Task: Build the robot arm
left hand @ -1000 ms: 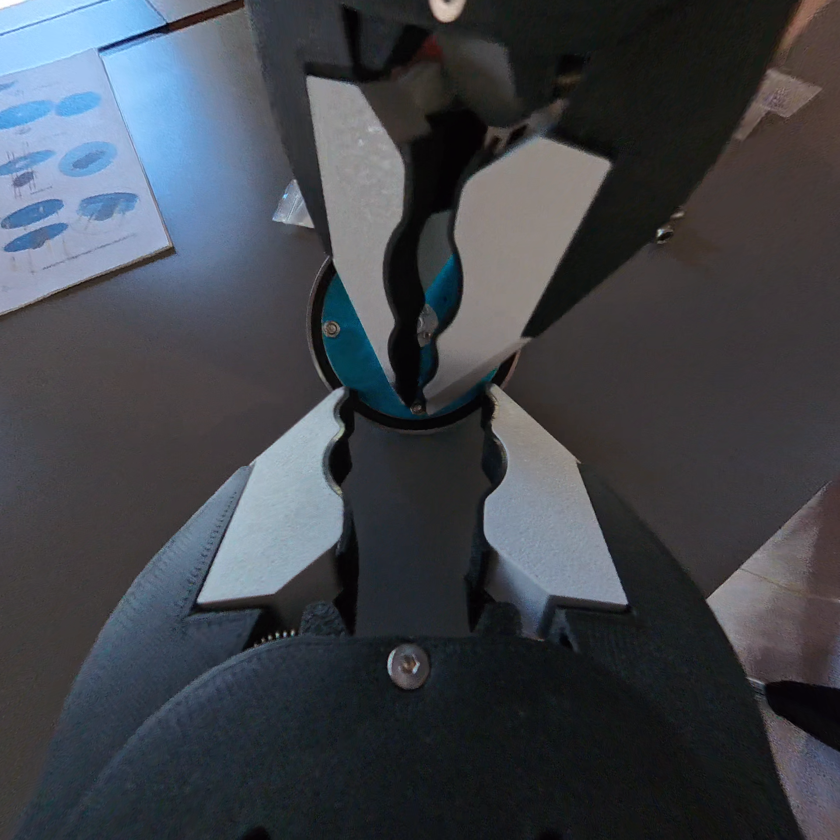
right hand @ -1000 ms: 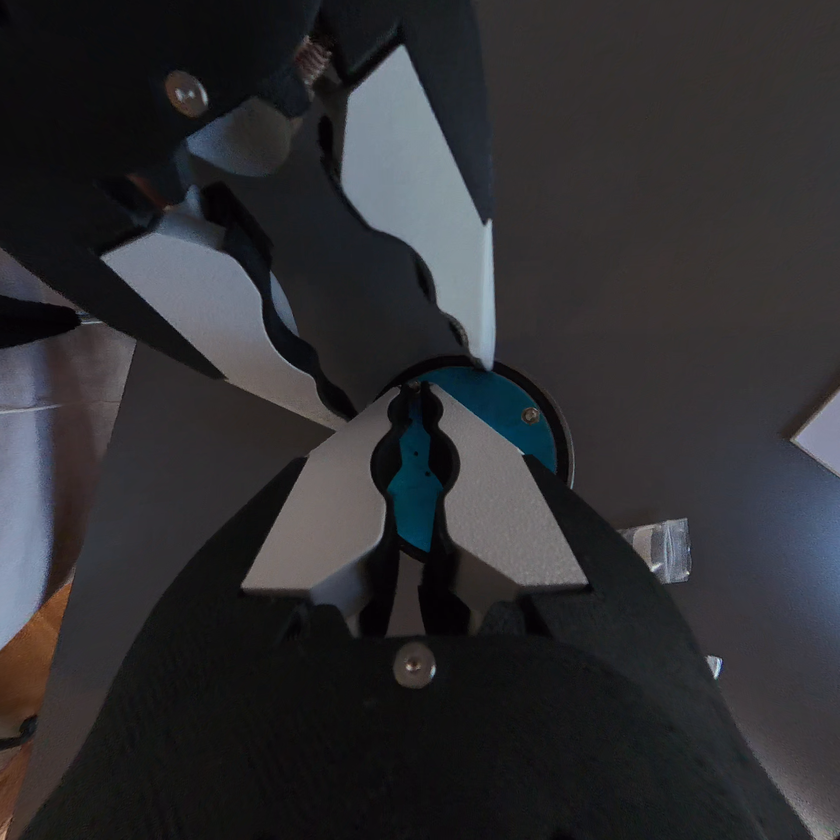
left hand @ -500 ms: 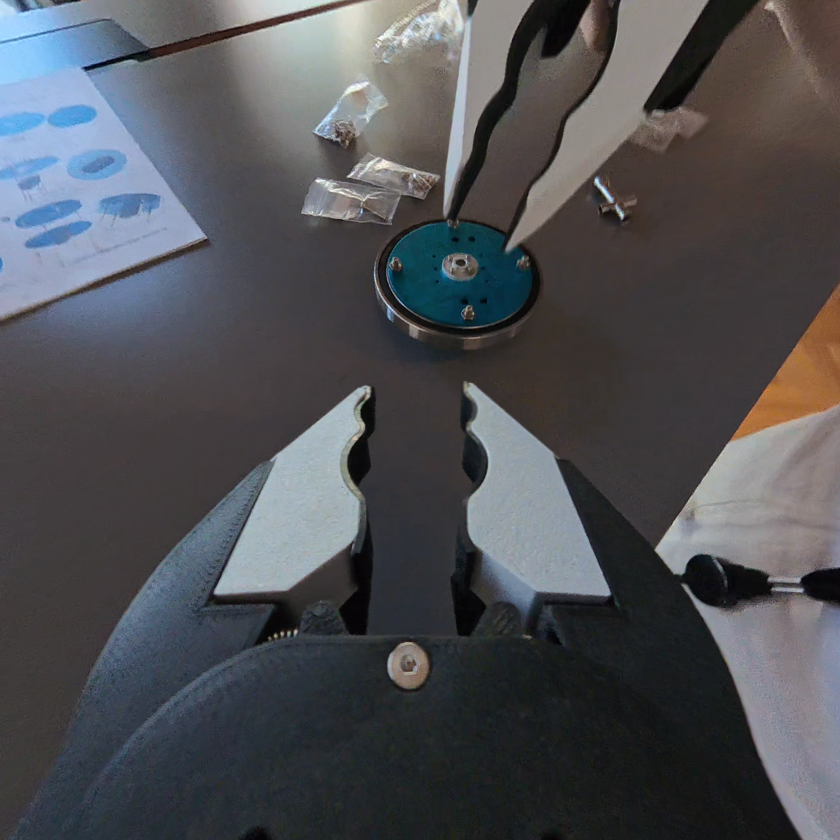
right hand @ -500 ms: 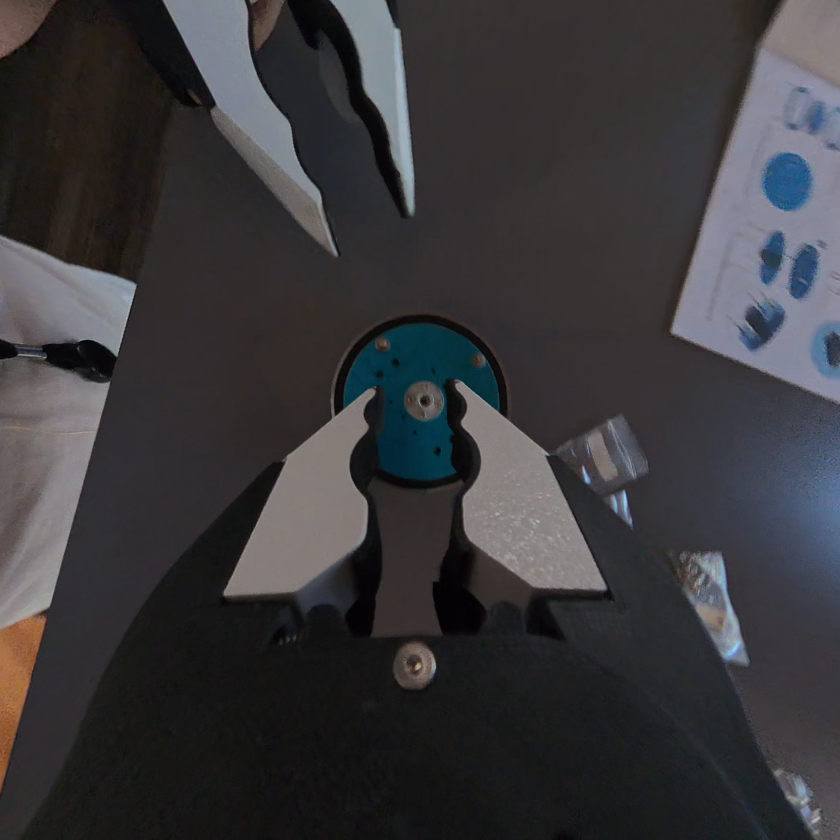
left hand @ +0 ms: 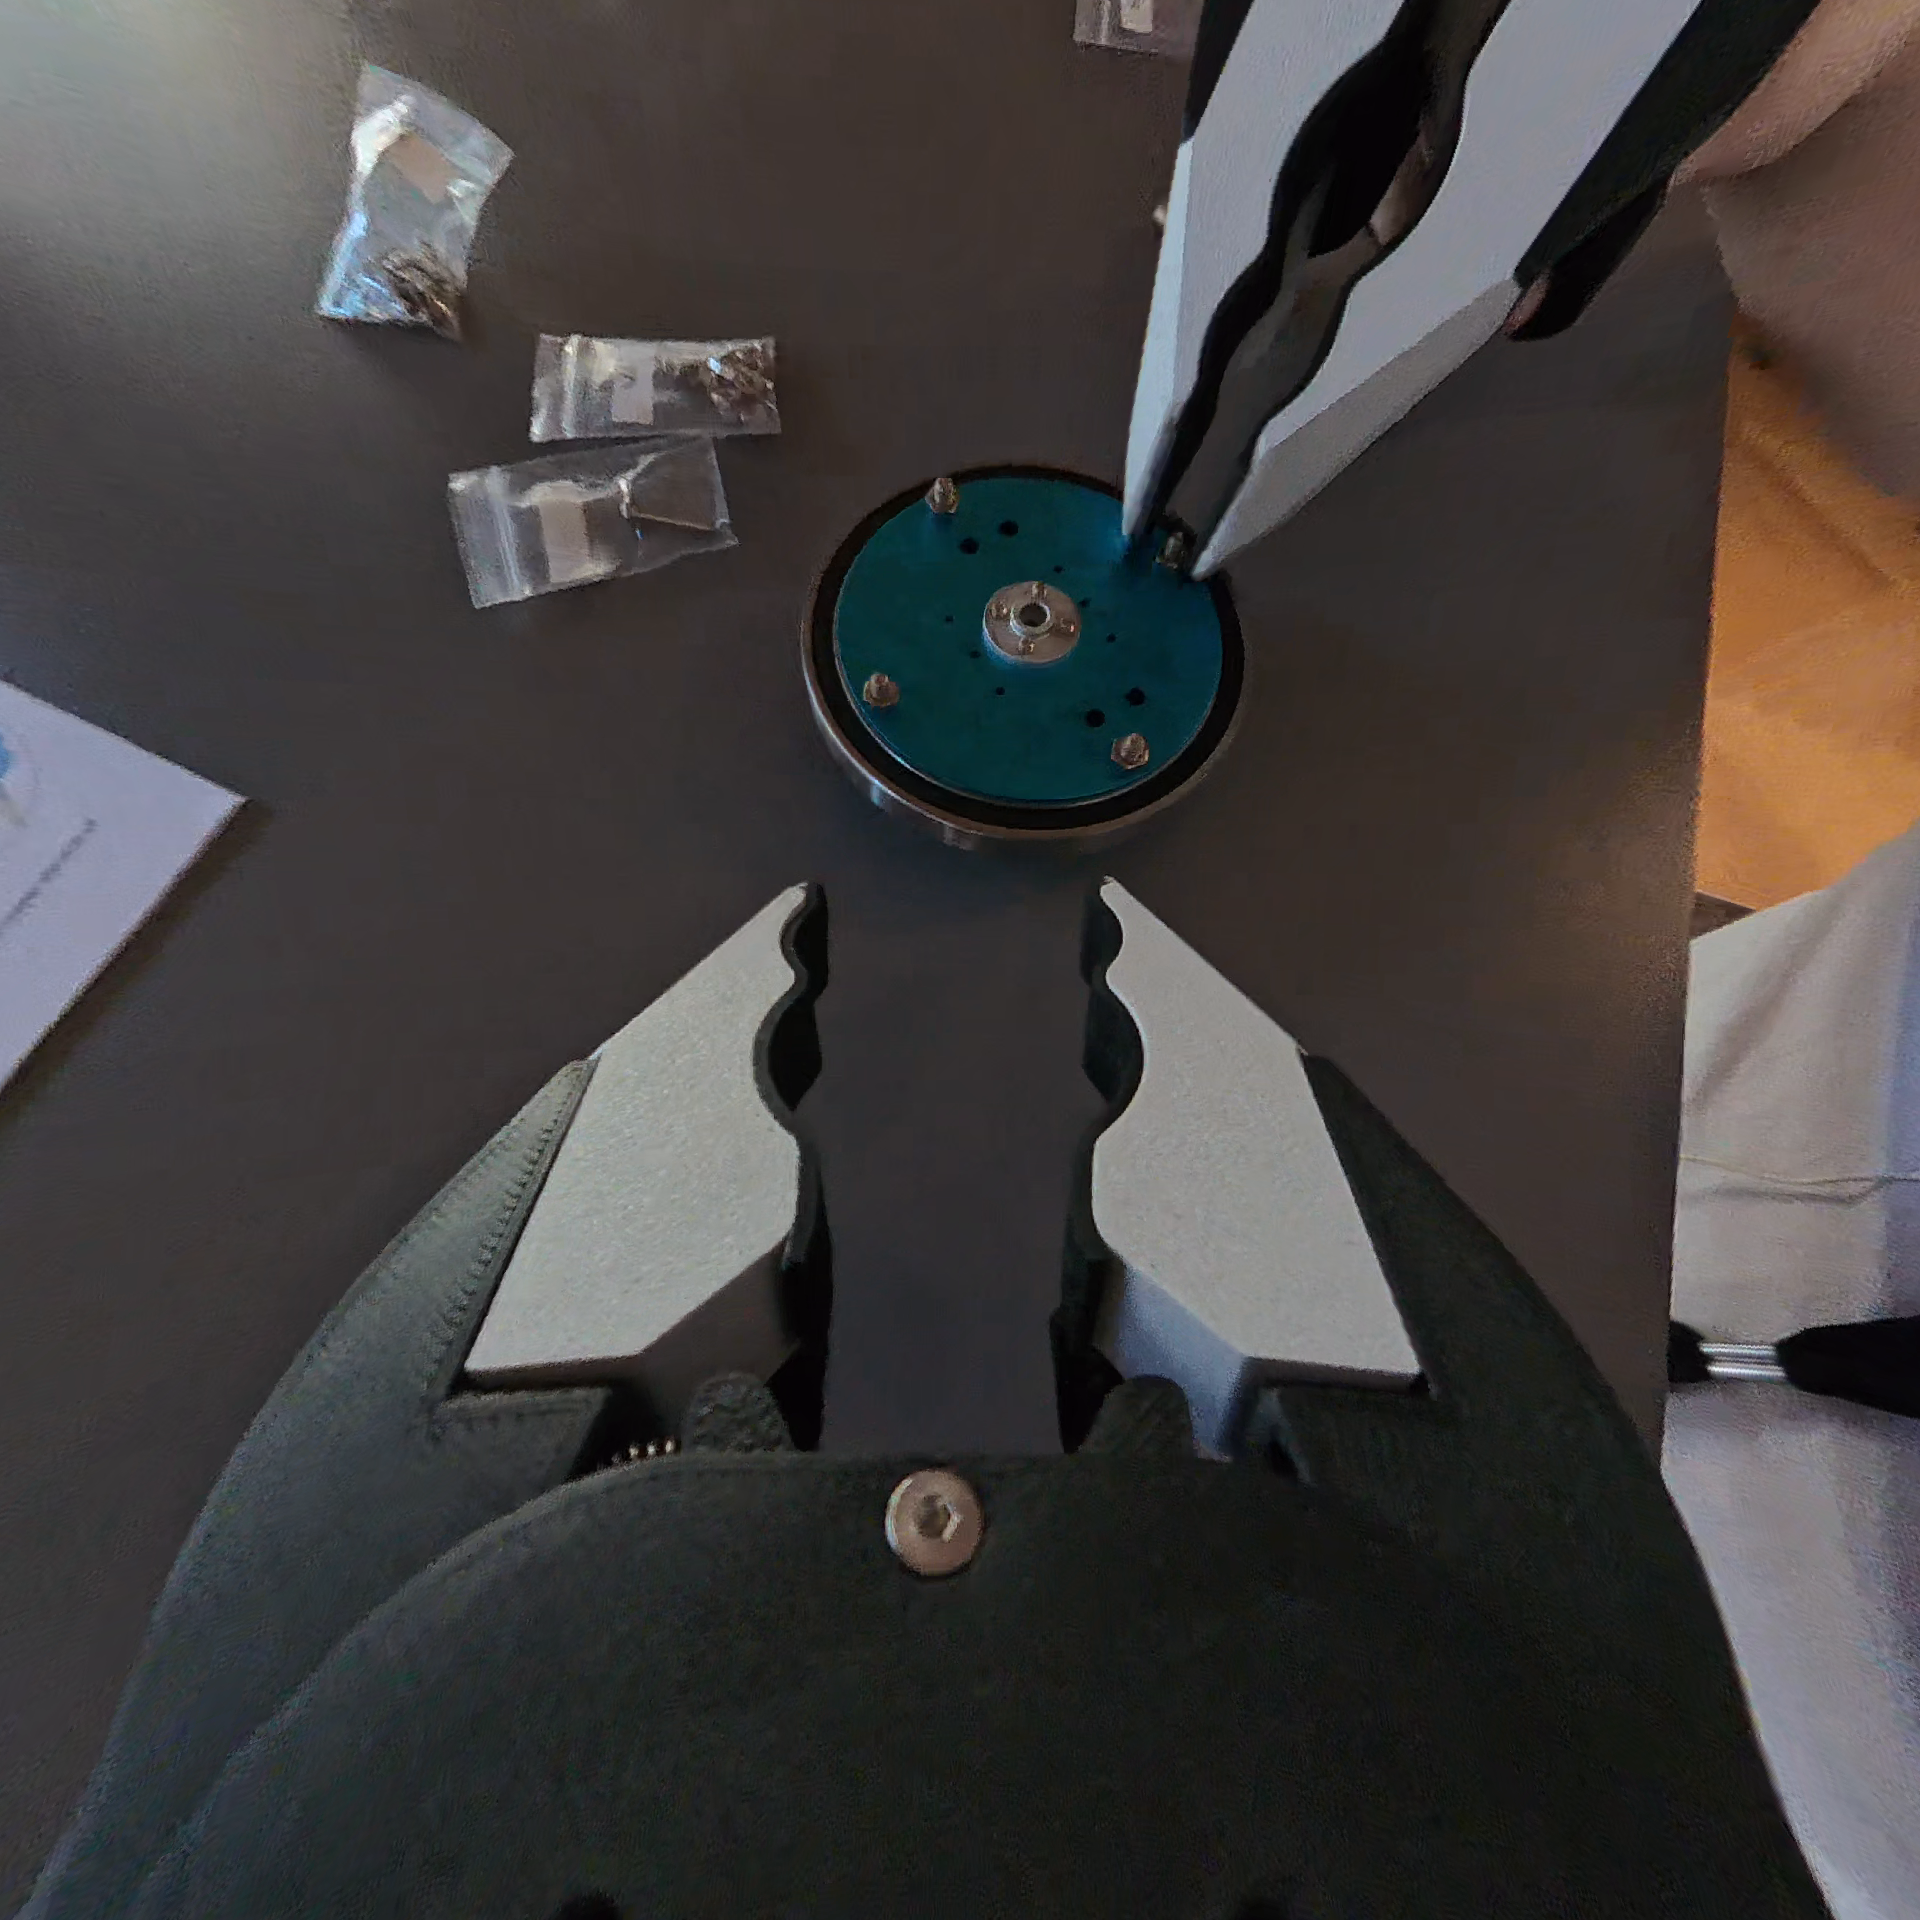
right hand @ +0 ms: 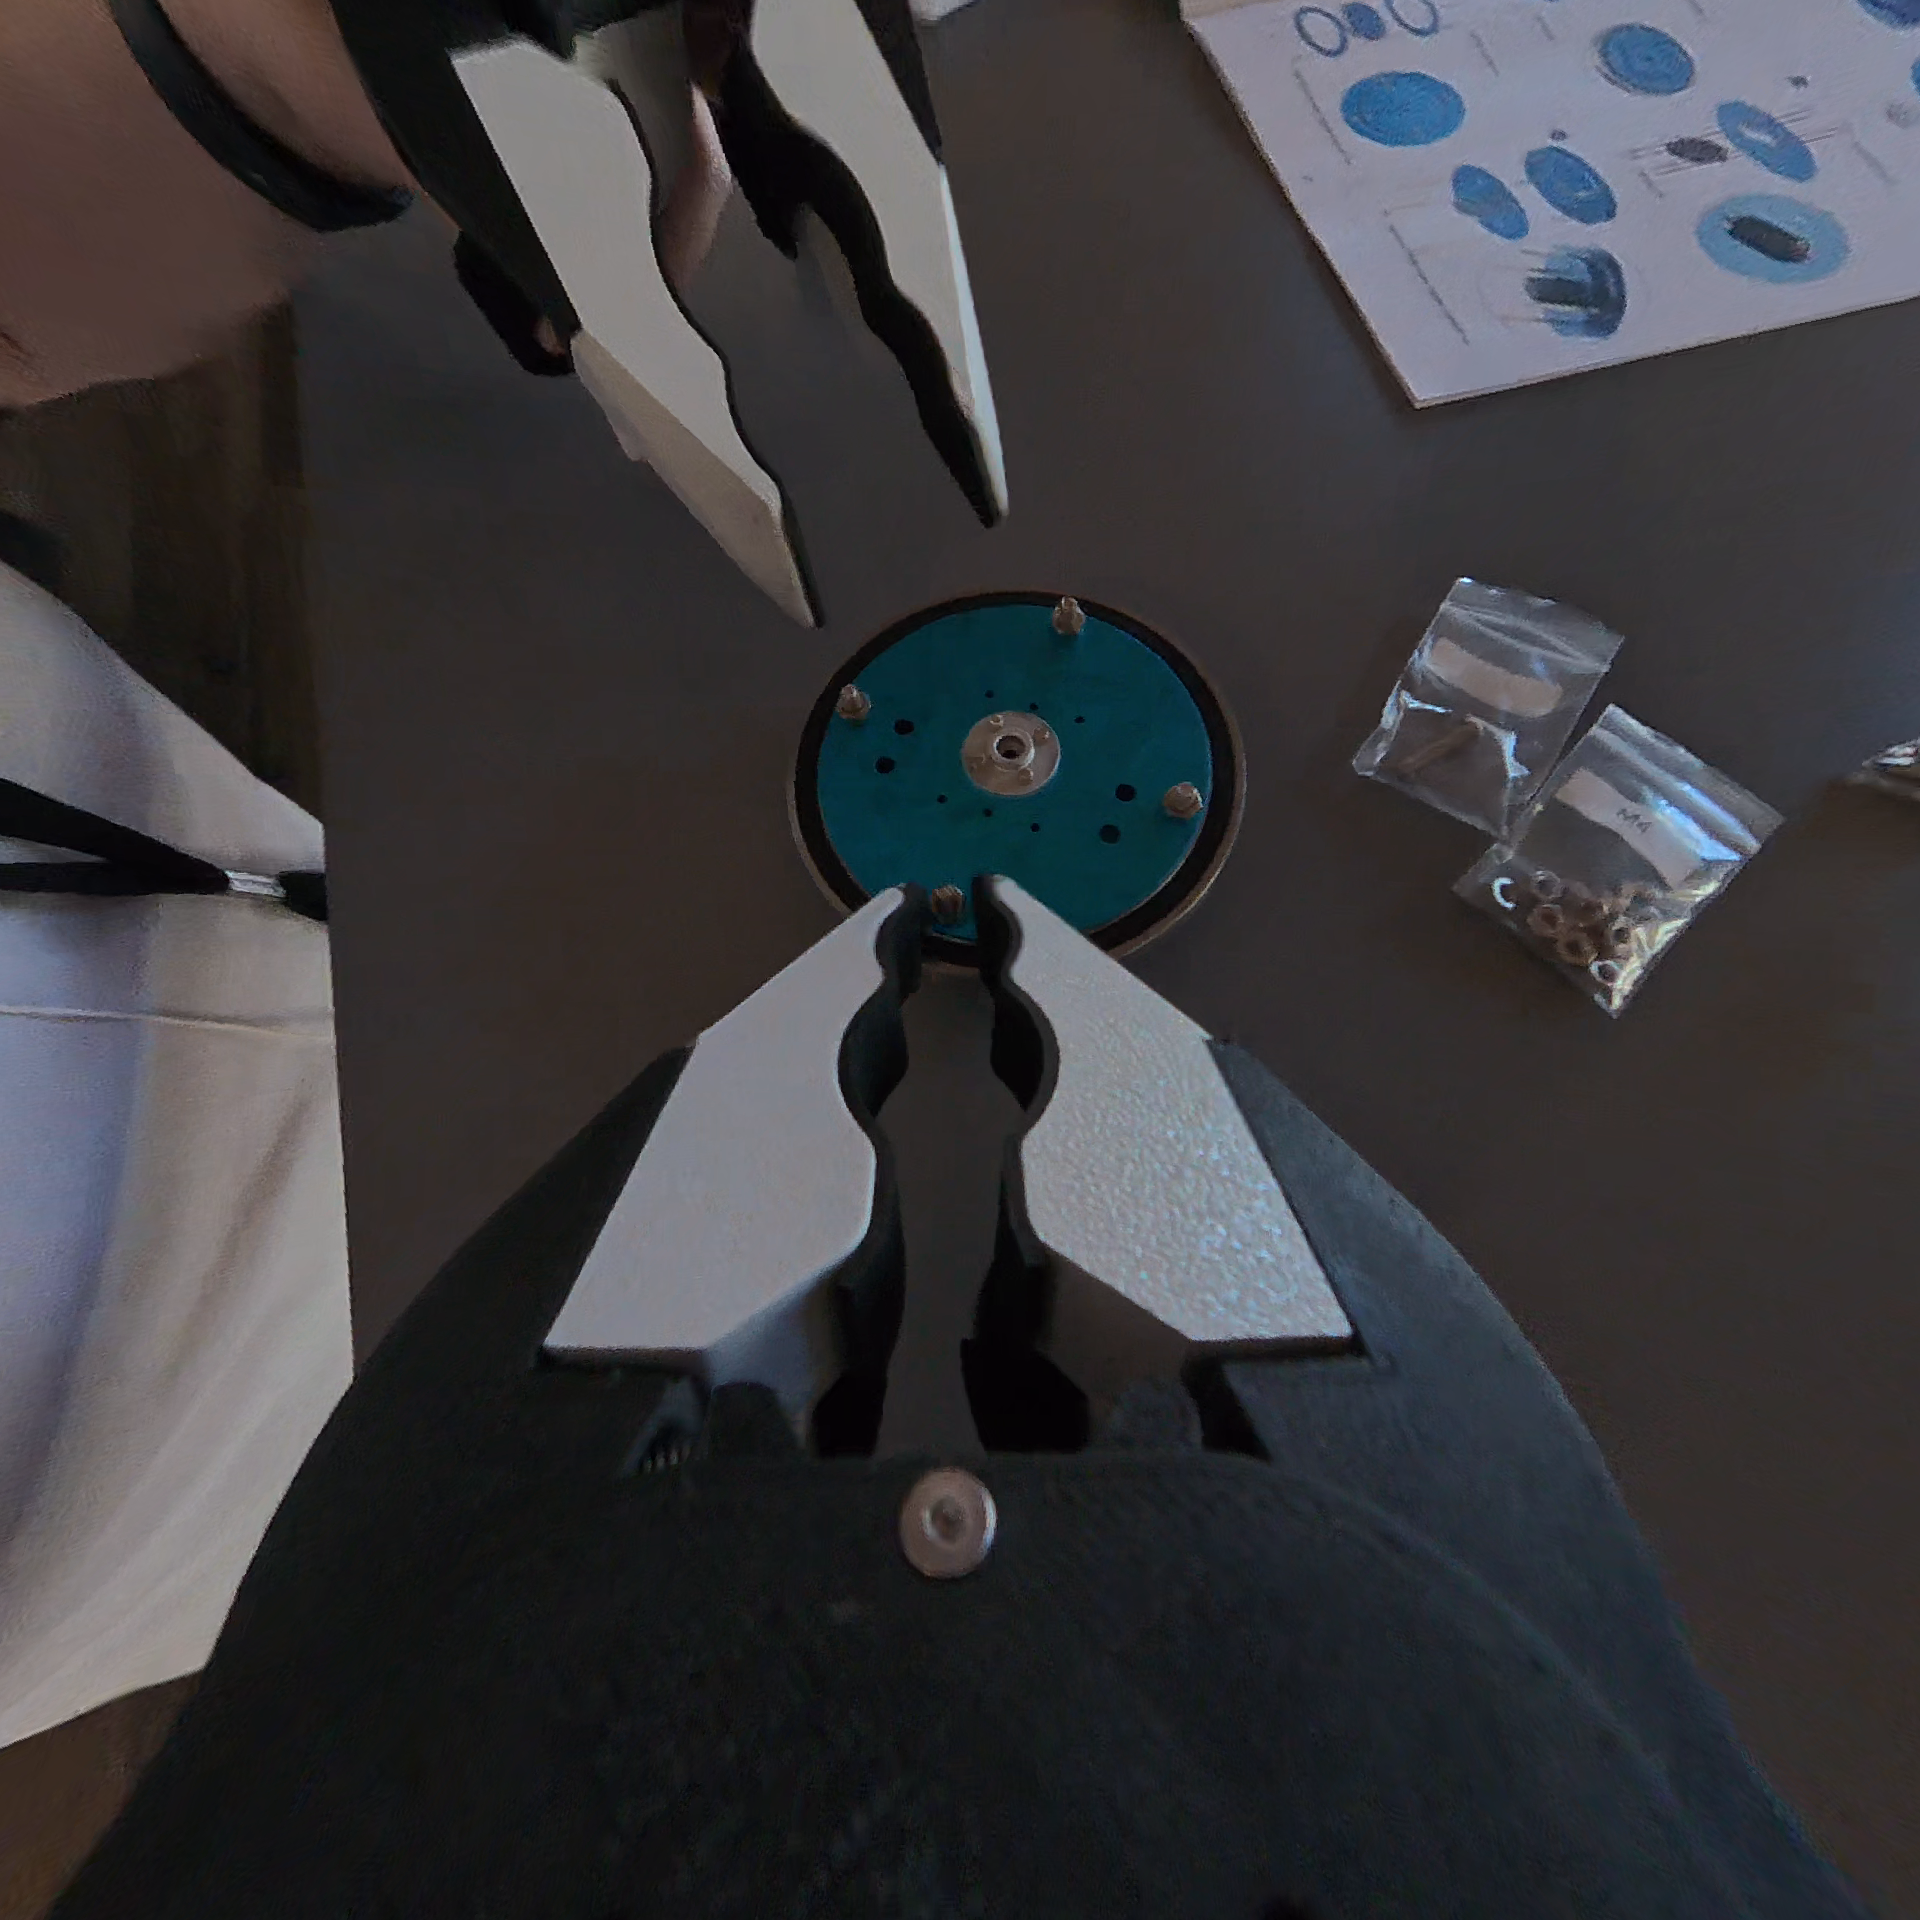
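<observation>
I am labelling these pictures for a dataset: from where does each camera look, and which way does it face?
Left wrist view: sits on the left gripper, open above the dark table; faces the round teal disc with metal rim; a pale sleeve shows at right.
Right wrist view: sits on the right gripper, its fingertips flanking a small rim stud; faces the opposite way.
Both show the disc, the clear plastic hardware bags, the printed sheet, and each other's gripper.
</observation>
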